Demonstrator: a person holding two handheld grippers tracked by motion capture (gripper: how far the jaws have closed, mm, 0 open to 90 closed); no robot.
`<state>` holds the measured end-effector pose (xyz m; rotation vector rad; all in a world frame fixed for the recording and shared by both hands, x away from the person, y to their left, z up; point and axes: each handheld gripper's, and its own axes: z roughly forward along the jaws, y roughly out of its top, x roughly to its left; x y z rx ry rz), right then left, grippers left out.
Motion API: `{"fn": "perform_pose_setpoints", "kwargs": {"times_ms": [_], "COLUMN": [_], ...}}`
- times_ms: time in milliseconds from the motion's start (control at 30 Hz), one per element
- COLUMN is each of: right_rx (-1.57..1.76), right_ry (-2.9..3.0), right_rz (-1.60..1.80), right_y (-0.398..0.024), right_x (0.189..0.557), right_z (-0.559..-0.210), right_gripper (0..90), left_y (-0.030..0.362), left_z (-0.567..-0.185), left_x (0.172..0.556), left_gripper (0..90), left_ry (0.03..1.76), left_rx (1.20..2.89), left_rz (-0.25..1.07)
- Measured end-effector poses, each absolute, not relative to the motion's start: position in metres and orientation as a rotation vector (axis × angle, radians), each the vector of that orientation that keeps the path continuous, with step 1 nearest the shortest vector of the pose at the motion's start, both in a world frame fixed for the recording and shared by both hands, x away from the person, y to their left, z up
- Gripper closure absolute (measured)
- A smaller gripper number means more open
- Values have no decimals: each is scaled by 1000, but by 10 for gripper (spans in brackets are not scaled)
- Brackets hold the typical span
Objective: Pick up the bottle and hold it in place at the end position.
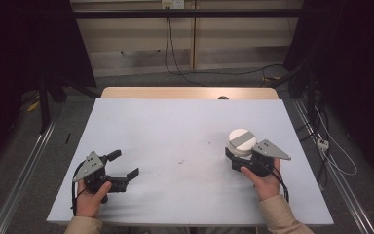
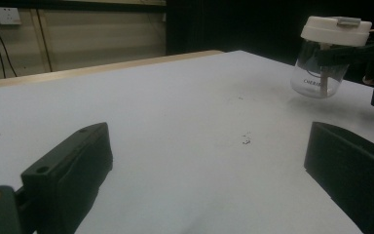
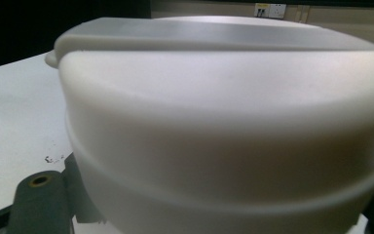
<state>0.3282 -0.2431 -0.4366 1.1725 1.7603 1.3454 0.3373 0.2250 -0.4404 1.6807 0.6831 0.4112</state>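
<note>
Jaws of the right gripper (image 1: 237,157) clamp a clear plastic jar with white lid (image 1: 240,141), lifted off the white table (image 1: 175,136). Left gripper (image 1: 124,165) rests wide open, holding nothing.

My left gripper (image 1: 124,165) on table (image 1: 175,131) near left, jar (image 1: 241,142) far right, in right gripper (image 1: 234,157), marks (image 1: 181,161) between

The high view looks forward and down on the whole table (image 1: 185,146) from above, the left gripper view skims low across it toward the jar (image 2: 327,58), and the right gripper view sits against that jar's lid (image 3: 224,122).
</note>
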Motion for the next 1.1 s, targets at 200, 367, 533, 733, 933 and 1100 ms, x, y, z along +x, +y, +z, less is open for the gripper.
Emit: {"fn": "perform_pose_setpoints", "kwargs": {"times_ms": [200, 367, 533, 733, 933, 1100], "right_rx": [1161, 1149, 1142, 1134, 1135, 1118], "right_ry": [1770, 1779, 1791, 1800, 1803, 1818], "right_rz": [1355, 1360, 1360, 1367, 1374, 1370], "right_y": [-239, -234, -230, -224, -219, -214], "right_x": [331, 335, 339, 343, 346, 350], "right_z": [-436, -435, -435, -435, -436, -436], "right_gripper": [183, 183, 183, 184, 184, 183], "left_y": [225, 225, 225, 225, 225, 226], "left_z": [-441, -440, -441, -441, -441, -441], "left_x": [338, 338, 338, 338, 338, 337], "left_gripper": [34, 33, 33, 34, 33, 34], "left_ry": [683, 682, 686, 688, 691, 689], "left_rx": [1678, 1680, 1676, 1678, 1680, 1680], "left_rz": [408, 409, 405, 407, 403, 407]}}
